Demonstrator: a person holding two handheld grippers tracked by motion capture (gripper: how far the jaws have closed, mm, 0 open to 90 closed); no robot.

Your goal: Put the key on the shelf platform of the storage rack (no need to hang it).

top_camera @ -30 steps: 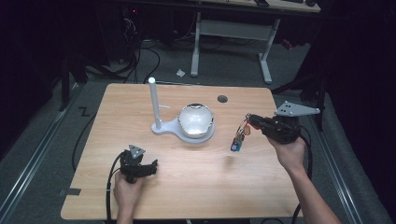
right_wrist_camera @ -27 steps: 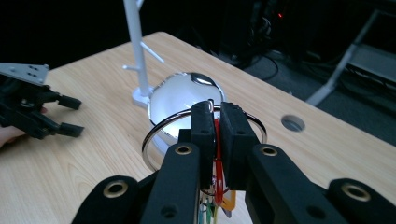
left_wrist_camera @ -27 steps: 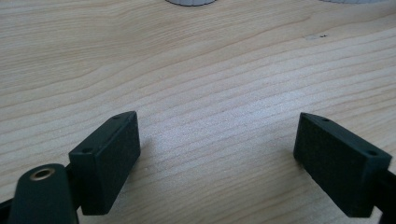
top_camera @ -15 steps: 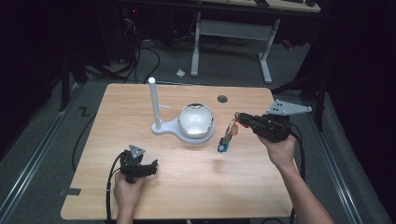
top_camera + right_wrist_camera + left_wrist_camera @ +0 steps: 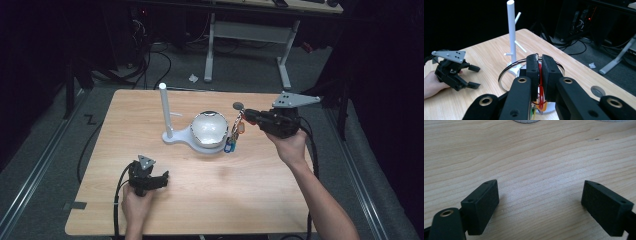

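Observation:
A white stand with a tall pegged post and a round dish base sits mid-table. My right gripper hovers just right of the dish, shut on a bunch of keys. Orange and blue tags hang below the jaws, almost touching the dish rim. In the right gripper view the metal key ring loops out left of the pinched jaws, with a red piece between them. My left gripper rests on the table near the front left, open, nothing between its pads.
The wooden table has a grey cable grommet behind the right gripper. Beyond the far edge stand a desk's white legs, with cables on the dark floor. Aisles run along both table sides.
The right gripper has carried the key bunch leftward and slightly up, from right of the stand to beside the dish rim. The left gripper has stayed put.

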